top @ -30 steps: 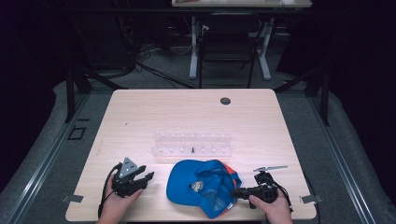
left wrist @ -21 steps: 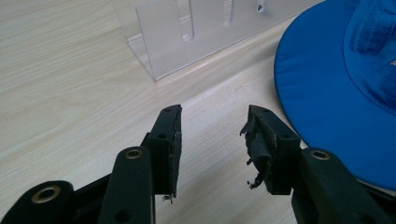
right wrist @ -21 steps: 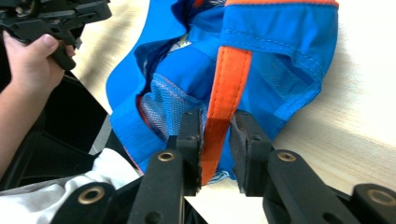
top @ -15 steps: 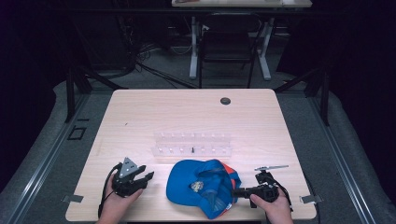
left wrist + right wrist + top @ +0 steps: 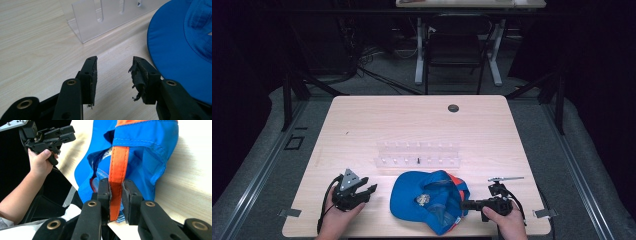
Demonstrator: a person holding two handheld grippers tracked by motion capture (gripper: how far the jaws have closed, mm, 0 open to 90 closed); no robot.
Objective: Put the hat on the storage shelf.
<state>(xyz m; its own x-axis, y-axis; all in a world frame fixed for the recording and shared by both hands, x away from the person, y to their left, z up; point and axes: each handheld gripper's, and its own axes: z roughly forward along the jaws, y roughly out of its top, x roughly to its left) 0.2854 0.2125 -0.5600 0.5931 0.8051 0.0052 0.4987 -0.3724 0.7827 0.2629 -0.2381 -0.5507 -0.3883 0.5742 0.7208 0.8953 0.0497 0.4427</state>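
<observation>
One soft, light blue cap (image 5: 429, 200) sits on bench (image 5: 412, 125) near front edge. Right gripper (image 5: 116, 195) jaws just clamped its orange strap (image 5: 117, 170), a decent hold, tho fabric'll flop. Left gripper (image 5: 113, 72) jaws agape, nothing between.

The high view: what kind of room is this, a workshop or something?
Probably a lab or recording studio: a pale wooden table stands alone on grey carpet, dark curtains hang around it, and a black folding chair with loose cables waits behind.
</observation>
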